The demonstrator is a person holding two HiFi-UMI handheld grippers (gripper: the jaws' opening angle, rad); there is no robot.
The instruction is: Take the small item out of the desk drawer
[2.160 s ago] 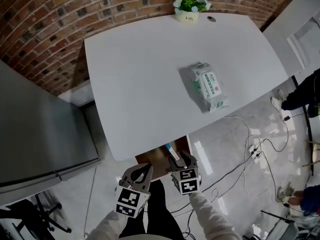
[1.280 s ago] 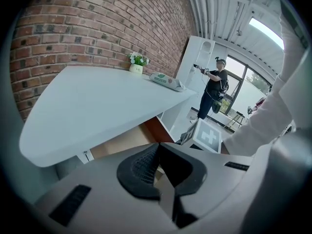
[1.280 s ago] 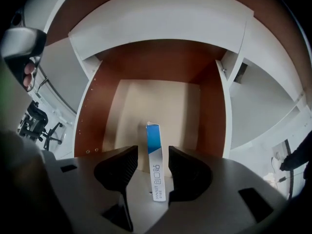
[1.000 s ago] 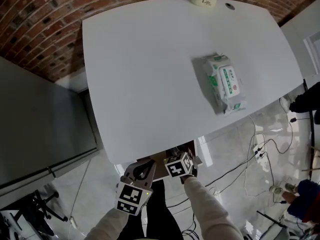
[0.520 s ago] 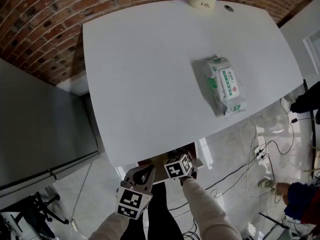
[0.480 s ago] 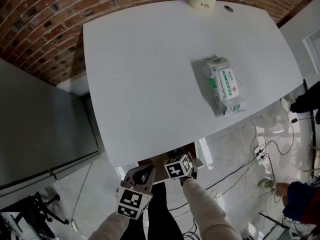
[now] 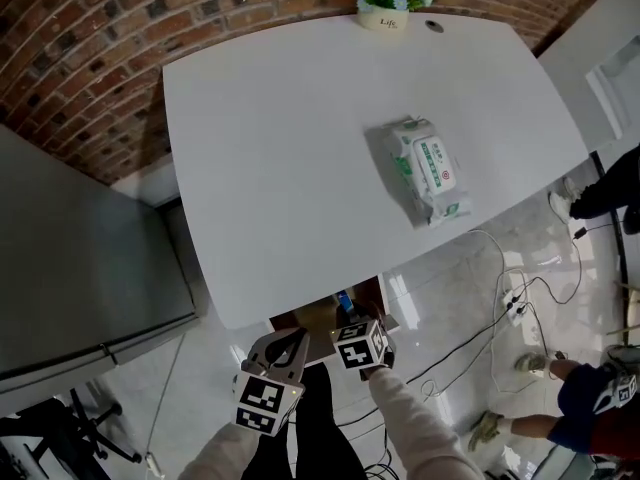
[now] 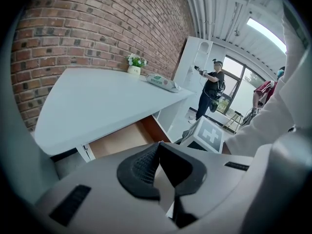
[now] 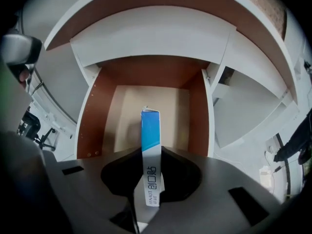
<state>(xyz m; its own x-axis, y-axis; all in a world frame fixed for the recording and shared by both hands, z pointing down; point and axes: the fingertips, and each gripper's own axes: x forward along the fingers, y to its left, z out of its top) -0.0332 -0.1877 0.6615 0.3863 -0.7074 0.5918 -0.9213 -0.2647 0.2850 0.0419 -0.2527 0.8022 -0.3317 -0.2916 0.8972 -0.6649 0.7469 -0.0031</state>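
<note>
R gripper (image 9: 151, 154) tips steeply down over open brown wooden desk drawer (image 9: 96, 112); jaws have just been closing, now pinch slim blue-and-white cardboard box (image 9: 150, 128). L gripper (image 8: 159, 149) slants down, jaws together, empty.

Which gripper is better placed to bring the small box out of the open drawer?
Right. The right gripper has just closed its jaws on the blue-and-white box over the drawer; the left gripper is shut and empty beside it.

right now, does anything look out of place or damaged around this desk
Nothing spilled or damaged. The drawer stands open, the wipes pack lies skewed on the desk, and loose cables sprawl across the floor.
</note>
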